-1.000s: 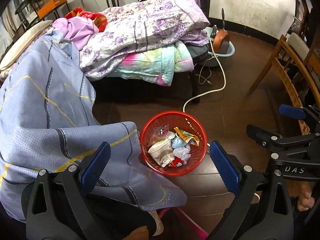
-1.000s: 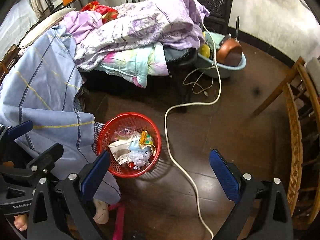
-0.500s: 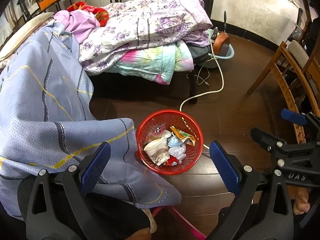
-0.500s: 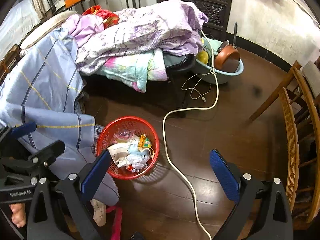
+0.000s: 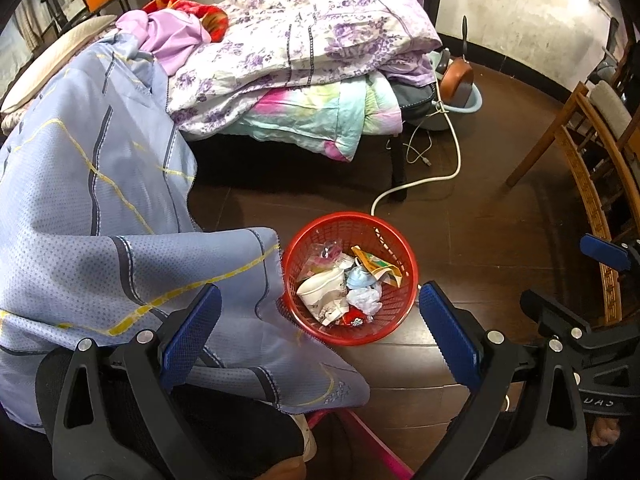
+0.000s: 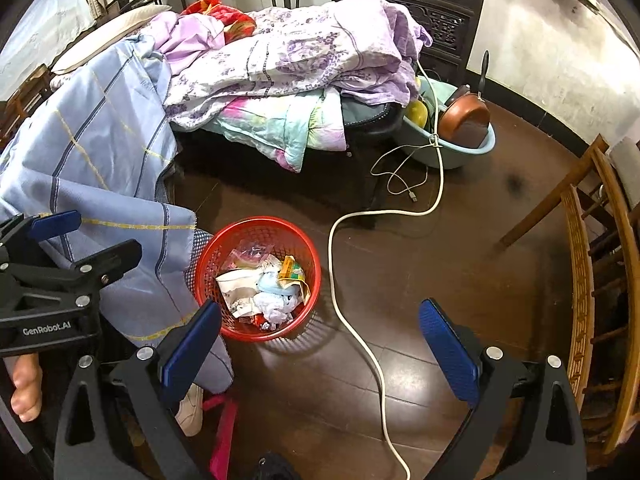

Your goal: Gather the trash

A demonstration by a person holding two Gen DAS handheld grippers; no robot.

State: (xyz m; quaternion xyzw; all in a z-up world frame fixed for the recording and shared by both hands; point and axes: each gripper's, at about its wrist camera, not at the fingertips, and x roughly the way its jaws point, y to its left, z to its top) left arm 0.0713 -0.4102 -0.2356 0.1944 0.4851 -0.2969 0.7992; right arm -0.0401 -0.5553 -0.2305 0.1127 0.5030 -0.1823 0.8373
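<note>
We hold the left gripper (image 5: 320,336) above the red basket (image 5: 404,248), its jaws wide and empty, the ribbed blue pads (image 5: 448,336) standing at both sides of the basket. The basket is round, of plastic mesh, and stands on the dark glossy wood floor (image 6: 460,280). Inside it lies the trash (image 5: 344,288): crumpled white paper, a pale blue piece, a yellow wrapper. A blue sheet (image 5: 88,208) with yellow lines hangs just left of the basket and touches its rim. Behind the basket a floral quilt (image 5: 312,48) is piled, soft and folded. A white cable (image 6: 360,320) curves on the floor at the right of the basket. The right gripper (image 6: 320,344) also has wide, empty jaws, near the basket.
</note>
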